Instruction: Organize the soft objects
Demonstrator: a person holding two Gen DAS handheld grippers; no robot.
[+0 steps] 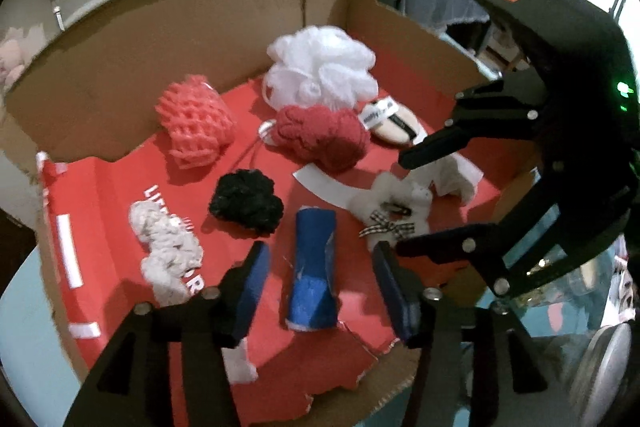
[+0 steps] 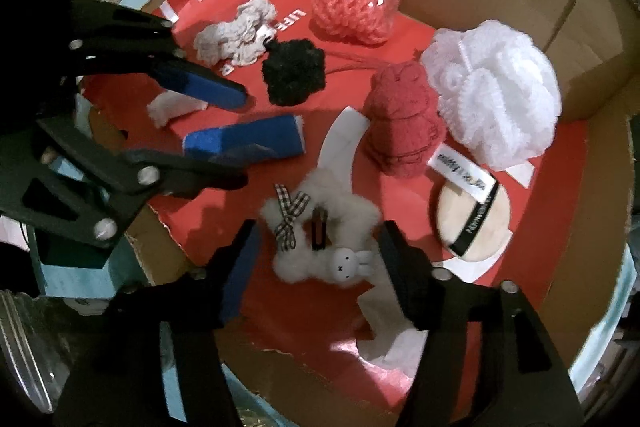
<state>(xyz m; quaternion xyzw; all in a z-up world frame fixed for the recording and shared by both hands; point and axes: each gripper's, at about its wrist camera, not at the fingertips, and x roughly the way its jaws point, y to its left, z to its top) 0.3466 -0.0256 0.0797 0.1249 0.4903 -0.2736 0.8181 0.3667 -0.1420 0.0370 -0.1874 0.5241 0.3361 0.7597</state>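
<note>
Soft objects lie on a red sheet [image 1: 120, 187] inside a cardboard box. My left gripper [image 1: 320, 287] is open, its jaws on either side of a blue rolled cloth [image 1: 314, 271], also in the right wrist view [image 2: 244, 141]. My right gripper [image 2: 316, 267] is open, its jaws either side of a white fluffy bunny hair clip [image 2: 320, 239], seen too in the left wrist view [image 1: 388, 211]. Farther in lie a black pom-pom [image 1: 246, 201], a grey knitted scrunchie [image 1: 168, 247], a pink mesh sponge [image 1: 194, 121], a red knitted piece [image 1: 324, 137], a white bath pouf [image 1: 320, 67] and a powder puff [image 2: 474, 215].
Cardboard walls [image 1: 200, 15] ring the back and sides of the sheet. White tissue pieces [image 2: 388, 331] lie near the front edge. A white curved card [image 2: 340, 143] lies mid-sheet. A light blue surface [image 1: 24, 327] borders the box on the left.
</note>
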